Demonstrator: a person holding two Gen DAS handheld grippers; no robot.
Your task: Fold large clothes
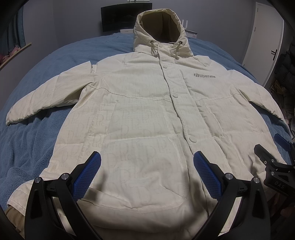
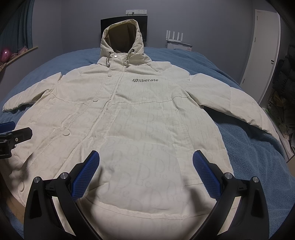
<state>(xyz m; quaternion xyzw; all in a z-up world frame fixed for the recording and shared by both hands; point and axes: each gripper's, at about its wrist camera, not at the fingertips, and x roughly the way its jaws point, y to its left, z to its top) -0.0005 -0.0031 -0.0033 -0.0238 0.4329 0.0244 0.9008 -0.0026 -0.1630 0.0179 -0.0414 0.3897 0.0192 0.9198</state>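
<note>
A cream hooded jacket [image 1: 143, 110] with a grey "liberate" logo lies spread flat, front up, on a blue blanket [image 1: 36, 129], sleeves out to both sides and hood at the far end. It also shows in the right wrist view [image 2: 129, 120]. My left gripper [image 1: 147, 162] is open and empty, held above the jacket's lower left part near the hem. My right gripper [image 2: 145, 162] is open and empty above the lower right part; it also shows at the right edge of the left wrist view [image 1: 272, 158]. The left gripper shows at the left edge of the right wrist view [image 2: 16, 136].
The blue blanket [image 2: 248, 138] covers a bed. A dark monitor [image 1: 118, 16] and a white router [image 2: 175, 36] stand beyond the far end. A white door [image 2: 261, 49] is at the right, dark clothes [image 2: 287, 73] beside it, and a shelf [image 2: 20, 53] at the left.
</note>
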